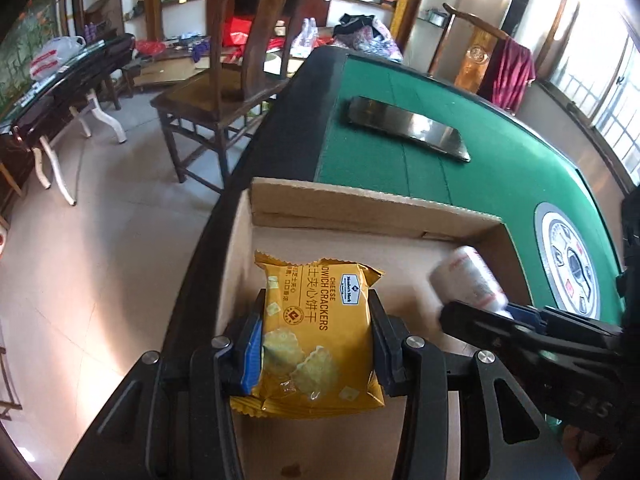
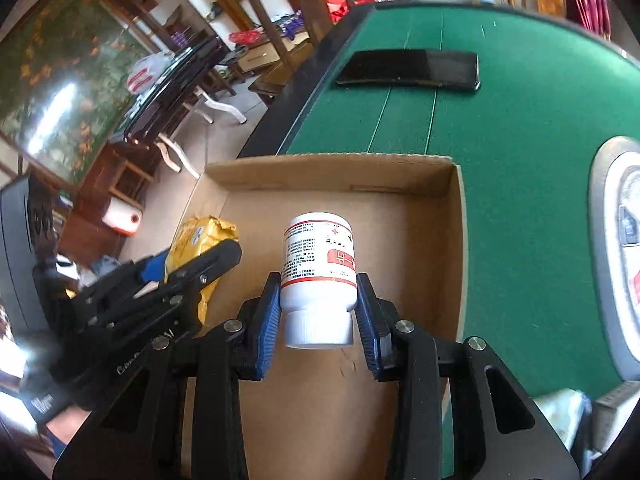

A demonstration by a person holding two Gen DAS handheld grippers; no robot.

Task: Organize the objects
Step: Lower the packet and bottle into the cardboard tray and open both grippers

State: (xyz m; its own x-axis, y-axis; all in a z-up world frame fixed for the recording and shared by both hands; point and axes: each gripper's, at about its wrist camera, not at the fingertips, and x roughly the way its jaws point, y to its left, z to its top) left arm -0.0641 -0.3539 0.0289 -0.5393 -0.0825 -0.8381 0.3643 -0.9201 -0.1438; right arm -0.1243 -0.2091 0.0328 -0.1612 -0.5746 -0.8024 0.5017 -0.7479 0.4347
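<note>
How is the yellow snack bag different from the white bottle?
The bag is yellow, flat and crinkly; the bottle is white, round and hard. The bag shows pictures of crackers; the bottle has a red-striped label with small print. The left tool squeezes the bag by its sides; the right tool squeezes the bottle near its cap. Both are held over the open cardboard box.
</note>
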